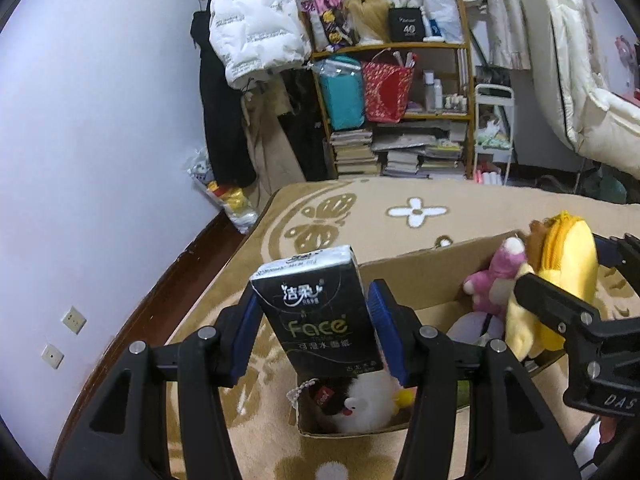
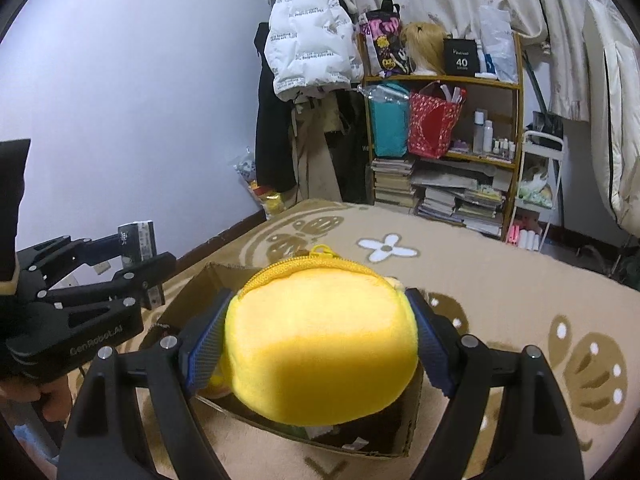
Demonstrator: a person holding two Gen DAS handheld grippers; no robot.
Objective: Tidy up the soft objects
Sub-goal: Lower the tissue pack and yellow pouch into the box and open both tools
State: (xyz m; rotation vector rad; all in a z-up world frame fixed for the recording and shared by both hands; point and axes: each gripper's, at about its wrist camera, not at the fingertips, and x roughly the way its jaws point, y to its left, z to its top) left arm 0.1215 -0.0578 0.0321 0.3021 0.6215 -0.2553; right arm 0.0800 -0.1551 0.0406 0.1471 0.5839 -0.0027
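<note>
Our left gripper (image 1: 316, 332) clamps a light, squashy tissue pack (image 1: 320, 316) mid-body; our right gripper (image 2: 320, 340) squeezes a soft yellow plush (image 2: 320, 344) over the box (image 1: 420, 276).

Tan blanket-covered bed (image 1: 400, 200) with butterfly and flower pattern, open cardboard box (image 1: 420, 264) resting on it

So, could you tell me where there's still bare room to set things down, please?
Open carpet lies beyond the cardboard box, toward the bookshelf, and left of it toward the wall. The box's near corner is crowded with a white plush.
</note>
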